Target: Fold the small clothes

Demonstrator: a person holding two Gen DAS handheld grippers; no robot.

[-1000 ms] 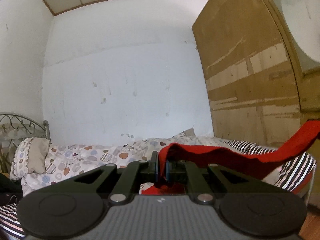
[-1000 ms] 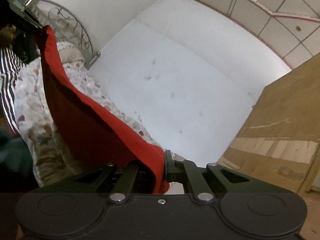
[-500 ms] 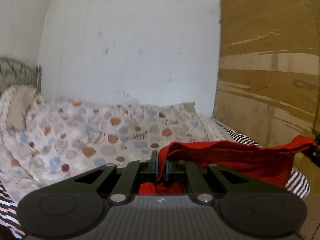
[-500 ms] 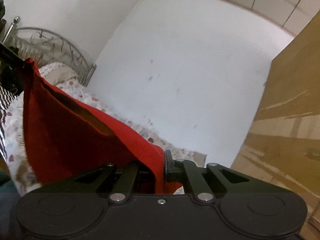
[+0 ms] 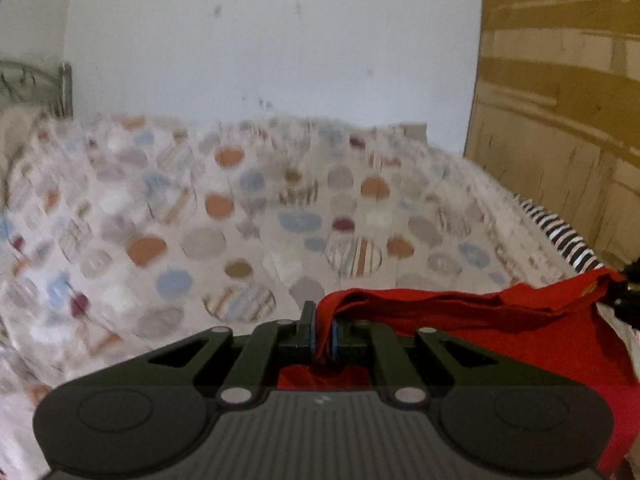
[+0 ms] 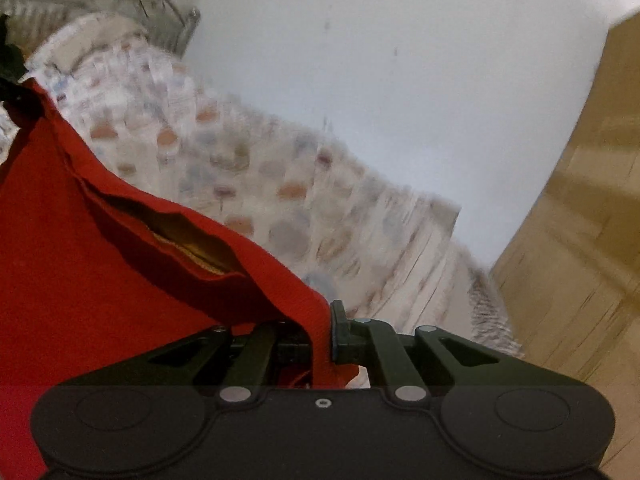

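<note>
A small red garment (image 5: 500, 324) hangs stretched between my two grippers above the bed. My left gripper (image 5: 322, 324) is shut on one edge of it, and the cloth runs off to the right. My right gripper (image 6: 322, 328) is shut on the other edge of the same red garment (image 6: 100, 248), which spreads to the left with an open hem showing a yellowish inside. The right gripper shows as a dark shape at the right edge of the left wrist view (image 5: 628, 292). The left gripper shows dark at the far left of the right wrist view (image 6: 12, 76).
A bed with a white quilt printed with coloured dots (image 5: 240, 208) lies below and ahead. A metal headboard (image 6: 100, 4) stands at its far left. A brown wooden wardrobe (image 5: 560, 120) stands at the right. A black-and-white striped sheet (image 5: 560, 236) lies at the bed's right edge. A white wall is behind.
Both grippers have tipped downward and forward toward the bed with the red garment still held. The quilt now fills more of both views, and the ceiling has dropped out of sight.
</note>
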